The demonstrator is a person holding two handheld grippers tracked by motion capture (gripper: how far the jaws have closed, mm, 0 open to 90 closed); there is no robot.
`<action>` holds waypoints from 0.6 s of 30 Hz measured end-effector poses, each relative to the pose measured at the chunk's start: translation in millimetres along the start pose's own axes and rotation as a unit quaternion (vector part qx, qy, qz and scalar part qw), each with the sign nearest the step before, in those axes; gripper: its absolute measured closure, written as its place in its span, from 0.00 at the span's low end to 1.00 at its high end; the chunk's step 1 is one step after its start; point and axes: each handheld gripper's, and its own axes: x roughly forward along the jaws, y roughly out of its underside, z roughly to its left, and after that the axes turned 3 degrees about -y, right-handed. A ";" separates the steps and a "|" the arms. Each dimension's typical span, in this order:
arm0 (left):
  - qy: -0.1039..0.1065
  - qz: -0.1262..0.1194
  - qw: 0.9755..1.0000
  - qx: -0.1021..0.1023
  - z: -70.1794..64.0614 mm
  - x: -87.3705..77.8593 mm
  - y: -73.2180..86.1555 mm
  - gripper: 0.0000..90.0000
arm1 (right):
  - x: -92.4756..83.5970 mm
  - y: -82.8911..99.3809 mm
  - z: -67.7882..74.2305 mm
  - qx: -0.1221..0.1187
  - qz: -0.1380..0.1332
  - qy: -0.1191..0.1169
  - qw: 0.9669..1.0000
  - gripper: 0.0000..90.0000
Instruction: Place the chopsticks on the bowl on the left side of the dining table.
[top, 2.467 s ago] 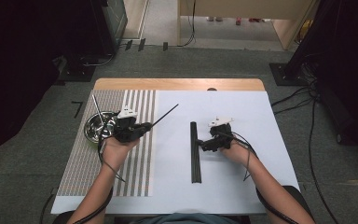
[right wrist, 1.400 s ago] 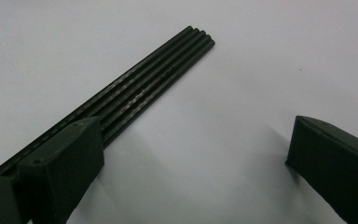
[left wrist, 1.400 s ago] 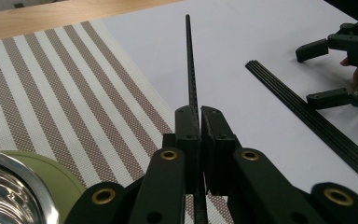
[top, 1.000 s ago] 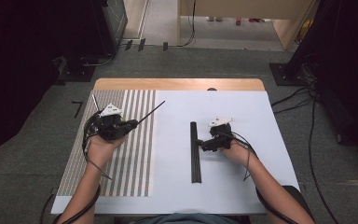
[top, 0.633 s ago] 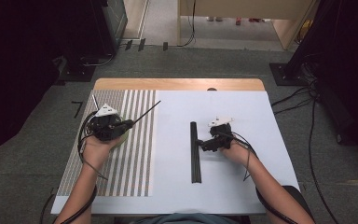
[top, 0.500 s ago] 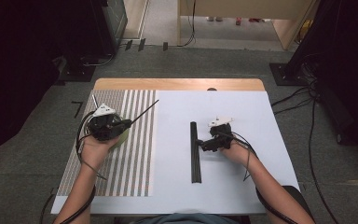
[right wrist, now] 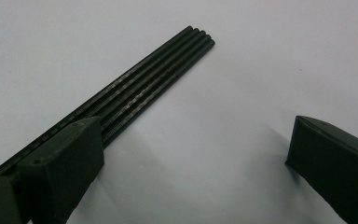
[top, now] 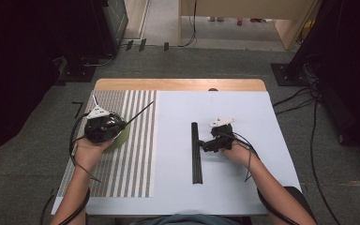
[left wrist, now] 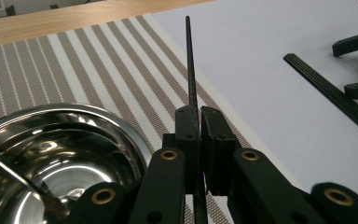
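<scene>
Left gripper [left wrist: 199, 121] clenched on a thin black rod [left wrist: 189, 60], above a shiny steel bowl [left wrist: 51, 154]

The bowl sits on the brown-and-white striped mat [top: 136, 154] at the left of the white surface [top: 272, 117]; the right gripper [top: 205, 144] rests released, jaws wide apart, beside a bundle of thin black rods [right wrist: 154, 84] lying mid-surface

The person's 2 forearms are reaching in from the near edge of the high view. The left hand [top: 88, 152] is gripping the left gripper [top: 119, 125] out at the left, its jaws pressing together on a thin black rod [left wrist: 189, 65]. The right hand [top: 238, 151] is holding the right gripper [top: 200, 141] near the middle, its jaws standing wide apart and pointing left.
</scene>
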 end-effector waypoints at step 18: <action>-0.015 0.008 1.000 -0.016 24.4 -6.6 9.0 0.97 | 0.0 0.0 0.0 0.000 0.000 0.000 1.000 0.04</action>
